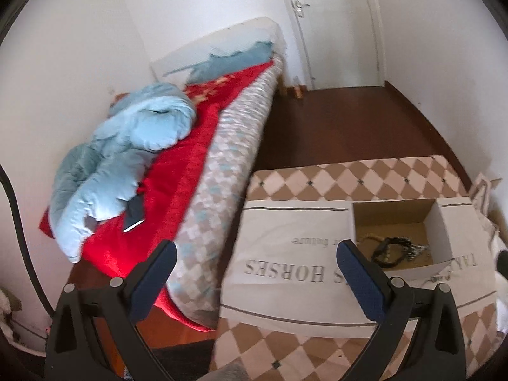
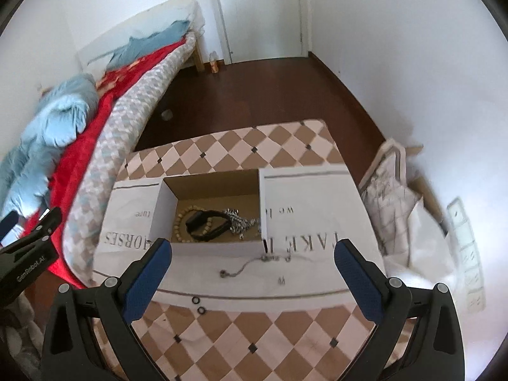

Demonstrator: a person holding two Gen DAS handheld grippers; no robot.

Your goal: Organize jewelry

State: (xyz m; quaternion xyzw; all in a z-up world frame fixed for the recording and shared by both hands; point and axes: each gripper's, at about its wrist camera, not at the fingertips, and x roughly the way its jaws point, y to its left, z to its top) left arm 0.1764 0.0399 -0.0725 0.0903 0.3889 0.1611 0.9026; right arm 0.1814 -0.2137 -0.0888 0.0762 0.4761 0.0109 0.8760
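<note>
An open cardboard box [image 2: 165,201] sits on a white printed cloth [image 2: 317,219] on the checkered table [image 2: 241,346]. Inside lie a wooden bead bracelet [image 2: 178,223], a black band [image 2: 208,222] and a silver chain [image 2: 239,219]. A thin chain necklace [image 2: 244,265] lies on the cloth in front of the box. Two small black rings [image 2: 198,305] lie at the cloth's front edge. My right gripper [image 2: 252,262] is open and empty above the necklace. My left gripper [image 1: 255,265] is open and empty, left of the box [image 1: 441,222]; it also shows in the right wrist view [image 2: 28,238].
A bed [image 1: 222,146] with a red blanket [image 1: 177,171] and light blue duvet [image 1: 127,146] stands left of the table; a phone [image 1: 135,214] lies on it. Dark wood floor [image 2: 254,95] leads to a white door [image 2: 263,12]. Bags and paper [image 2: 400,197] lie right of the table.
</note>
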